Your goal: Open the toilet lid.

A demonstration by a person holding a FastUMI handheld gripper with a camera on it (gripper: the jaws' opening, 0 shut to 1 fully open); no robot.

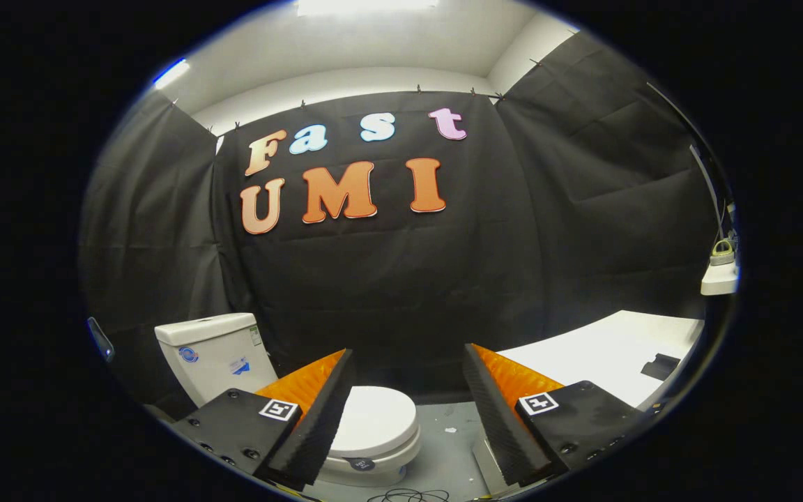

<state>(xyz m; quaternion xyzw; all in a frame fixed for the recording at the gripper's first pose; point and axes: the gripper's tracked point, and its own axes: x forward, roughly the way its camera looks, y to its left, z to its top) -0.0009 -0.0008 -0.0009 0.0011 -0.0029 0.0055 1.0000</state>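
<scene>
Two fingers of the claw [408, 373] stand wide apart with nothing between them, so the claw is open and grips nothing. Beyond and below the fingers sits a white toilet [290, 390]. Its lid [377, 420] lies flat and closed over the bowl, seen partly behind the left finger [318, 418] and partly in the gap between the two (the lid's front edge carries a small dark round sticker). The tank [212, 354] stands behind the left finger, against the black cloth wall [387, 293], with a blue round sticker and a smaller label on its front.

The right finger [495, 418] is well apart from the toilet. Beyond it lies a white table [603, 352] with a small dark object [659, 366] near its far side; what that object is cannot be told. Grey floor [447, 446] shows between the fingers beside the bowl, with a few pale specks on it, and a loop of thin dark cable [408, 496] lies on the floor just under the claw. The claw touches neither the lid nor the tank.
</scene>
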